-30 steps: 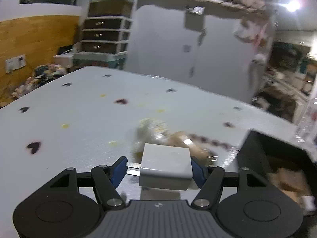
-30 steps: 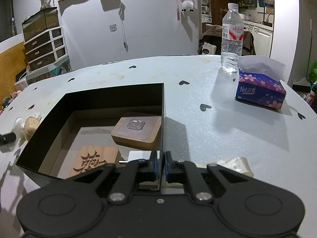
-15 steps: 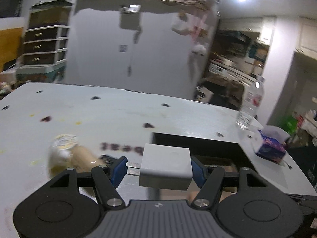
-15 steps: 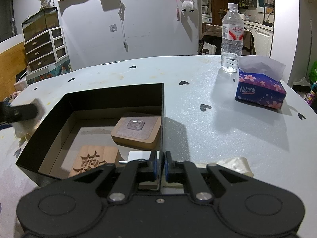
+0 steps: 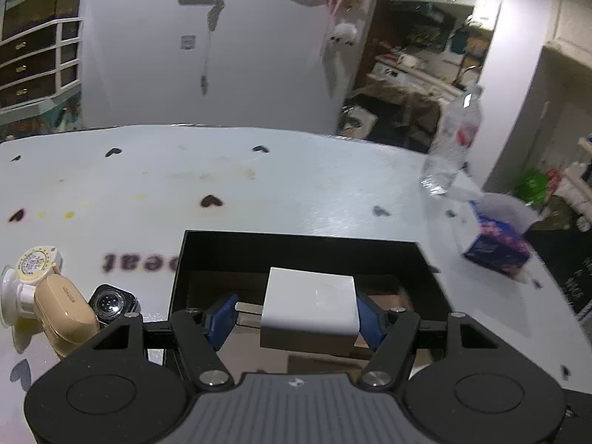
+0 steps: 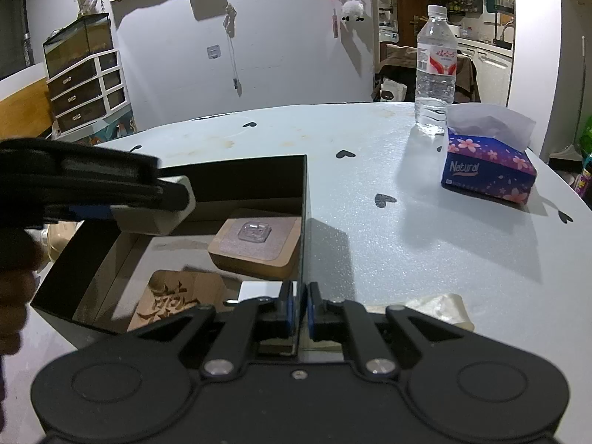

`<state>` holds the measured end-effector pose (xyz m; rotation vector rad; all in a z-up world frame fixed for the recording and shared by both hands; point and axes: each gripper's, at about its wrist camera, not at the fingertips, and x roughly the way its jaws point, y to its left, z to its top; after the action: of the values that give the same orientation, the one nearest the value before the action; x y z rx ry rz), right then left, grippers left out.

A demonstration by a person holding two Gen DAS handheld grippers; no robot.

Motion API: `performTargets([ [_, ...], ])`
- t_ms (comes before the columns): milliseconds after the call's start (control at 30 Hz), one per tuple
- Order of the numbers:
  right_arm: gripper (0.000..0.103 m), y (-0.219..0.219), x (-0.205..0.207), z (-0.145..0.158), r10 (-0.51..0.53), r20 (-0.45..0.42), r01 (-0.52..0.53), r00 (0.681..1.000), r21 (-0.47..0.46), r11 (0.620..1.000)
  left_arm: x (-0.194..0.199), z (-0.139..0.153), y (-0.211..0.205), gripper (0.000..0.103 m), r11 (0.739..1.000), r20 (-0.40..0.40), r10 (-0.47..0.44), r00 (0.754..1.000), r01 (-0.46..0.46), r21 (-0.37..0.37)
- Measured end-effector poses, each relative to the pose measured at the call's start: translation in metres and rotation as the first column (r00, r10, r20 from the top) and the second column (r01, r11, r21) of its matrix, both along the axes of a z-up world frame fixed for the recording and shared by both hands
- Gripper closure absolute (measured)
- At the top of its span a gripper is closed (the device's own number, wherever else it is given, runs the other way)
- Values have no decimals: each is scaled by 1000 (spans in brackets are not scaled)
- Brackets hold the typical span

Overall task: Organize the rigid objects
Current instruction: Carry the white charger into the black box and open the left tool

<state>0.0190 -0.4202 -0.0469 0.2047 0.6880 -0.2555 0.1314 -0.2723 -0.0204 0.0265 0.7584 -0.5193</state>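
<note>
My left gripper (image 5: pixel 296 314) is shut on a white charger plug (image 5: pixel 309 310) and holds it above the open black box (image 5: pixel 296 238). In the right wrist view the left gripper (image 6: pixel 92 192) and the plug (image 6: pixel 159 214) hang over the box's left side. My right gripper (image 6: pixel 299 307) is shut on the box's near right wall (image 6: pixel 304 222). Inside the box lie a wooden block with a clear hook (image 6: pixel 255 242) and a carved wooden piece (image 6: pixel 174 299).
On the white table left of the box lie a beige earbud case (image 5: pixel 64 310), a small black device (image 5: pixel 111 301) and a white suction item (image 5: pixel 22 277). A water bottle (image 6: pixel 434 74) and a tissue box (image 6: pixel 488 170) stand at the right. A crumpled wrapper (image 6: pixel 440 305) lies near my right gripper.
My left gripper has swung right with the plug, from over the loose items to above the box. My right gripper has stayed on the box wall.
</note>
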Motion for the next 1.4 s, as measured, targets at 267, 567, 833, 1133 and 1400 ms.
performTargets([
  [267, 95, 0, 0, 0, 0, 0, 0, 1000, 1, 1000, 16, -15, -15, 35, 997, 5, 40, 999, -40, 73],
  [567, 95, 0, 0, 0, 1, 1, -1, 1000, 1, 1000, 21, -17, -25, 35, 994, 6, 39, 999, -39, 102],
  [833, 95, 0, 0, 0, 1, 0, -1, 1000, 1, 1000, 19, -17, -27, 27, 995, 0, 14, 1000, -14, 98],
  [1133, 95, 0, 0, 0, 1, 0, -1, 1000, 1, 1000, 13, -14, -24, 27, 997, -12, -5, 1000, 6, 79],
  [1400, 95, 0, 0, 0, 1, 0, -1, 1000, 0, 1000, -2, -6, -21, 26, 997, -4, -37, 999, 38, 62],
])
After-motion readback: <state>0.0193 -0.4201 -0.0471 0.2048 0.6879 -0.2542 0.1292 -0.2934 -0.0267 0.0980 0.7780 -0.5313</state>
